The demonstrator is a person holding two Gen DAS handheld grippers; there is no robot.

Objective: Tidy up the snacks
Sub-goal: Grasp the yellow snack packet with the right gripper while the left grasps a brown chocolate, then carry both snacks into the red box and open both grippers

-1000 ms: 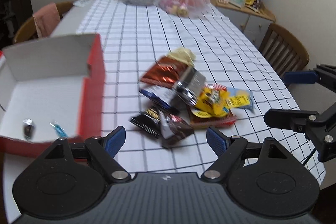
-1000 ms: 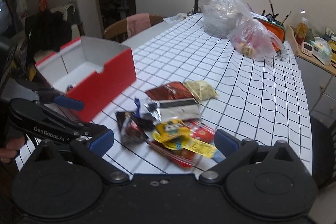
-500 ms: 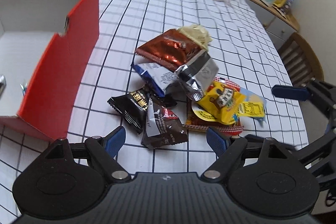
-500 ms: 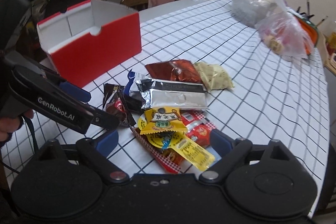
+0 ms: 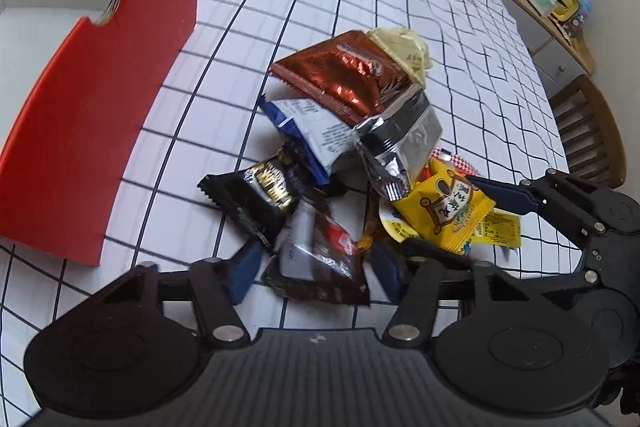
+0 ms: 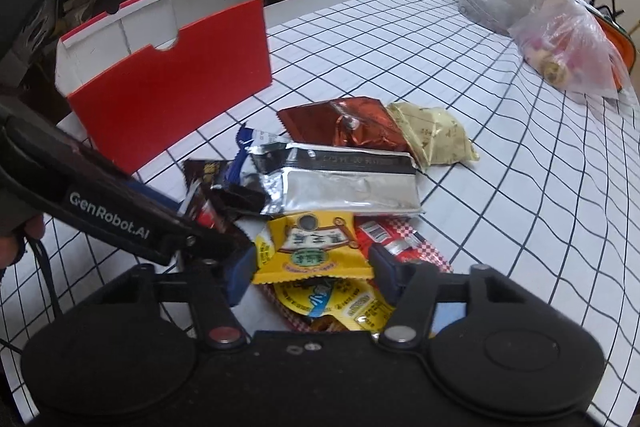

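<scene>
The left gripper (image 5: 316,271) sits low over the near end of a snack pile, its blue-padded fingers spread on either side of a dark brown packet (image 5: 320,267) without pinching it, while the right gripper (image 6: 312,273), likewise spread, brackets a yellow packet (image 6: 312,247) that lies on a red checkered wrapper (image 6: 400,239). The two tools work close together, the right one's arm reaching into the left camera's view beside the yellow packet, so they crowd each other at this end of the heap. Beyond them lie a black packet (image 5: 256,195), a silver foil pouch (image 6: 352,183), a blue-and-white wrapper (image 5: 316,131), a copper-red foil bag (image 5: 344,75) and a pale cream packet (image 6: 432,135), overlapping on the gridded bench (image 6: 520,187). The step in hand appears to be the pick: each gripper likely needs to close on its packet, lift clear of the overlapping neighbours, and carry it to the open red box (image 6: 168,79), which stands just left of the pile with its notched front wall facing it. Open bench runs behind and right of the heap; two plastic bags (image 6: 560,39) rest well apart at the far end, and the bench edge lies close under the grippers
</scene>
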